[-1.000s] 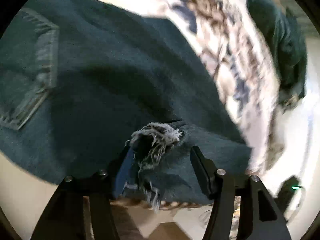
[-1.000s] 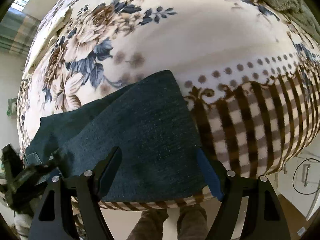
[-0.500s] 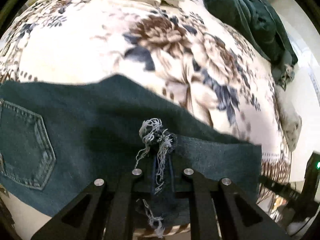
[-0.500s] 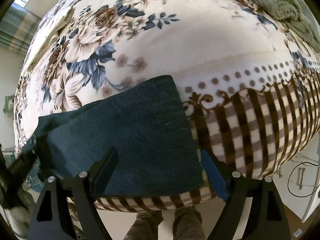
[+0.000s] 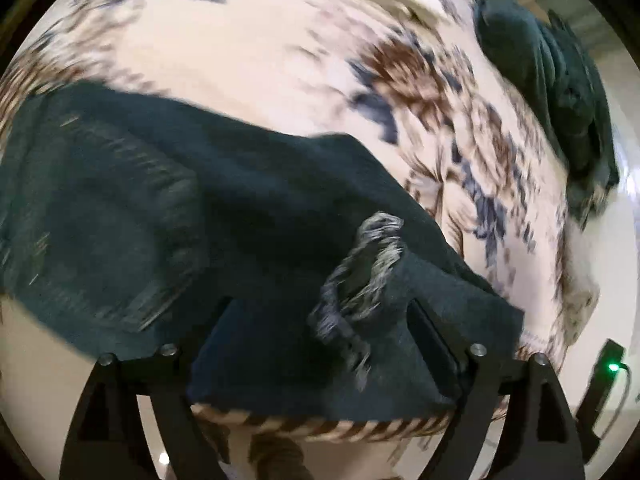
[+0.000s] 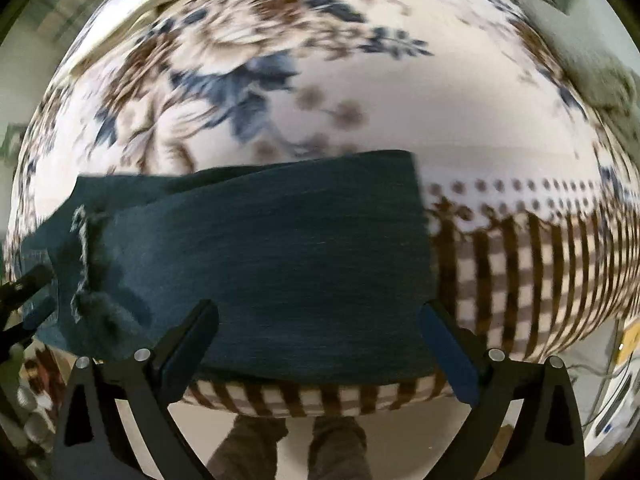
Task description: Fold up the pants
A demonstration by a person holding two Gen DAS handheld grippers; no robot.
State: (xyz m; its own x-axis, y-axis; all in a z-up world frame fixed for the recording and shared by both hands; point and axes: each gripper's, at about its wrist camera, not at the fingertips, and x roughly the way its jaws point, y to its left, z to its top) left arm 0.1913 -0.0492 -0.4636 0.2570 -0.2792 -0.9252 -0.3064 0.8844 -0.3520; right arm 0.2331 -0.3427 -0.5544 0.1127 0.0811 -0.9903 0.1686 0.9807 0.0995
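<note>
Left tongs point(image 5: 332, 336) stand apart over the frayed hem point(image 5: 364, 256) of the pants point(image 6: 272, 256), which lie folded at the bed point(image 6: 400, 120) edge. Right tongs point(image 6: 316, 336) likewise apart, gripping nothing. Denim judged heavy, limp, non-slip; best taken at hem corners

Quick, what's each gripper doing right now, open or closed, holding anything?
Left gripper: open, fingers apart on either side of the frayed hem of the jeans, not clamping it.
Right gripper: open, over the jeans, holding nothing.
</note>
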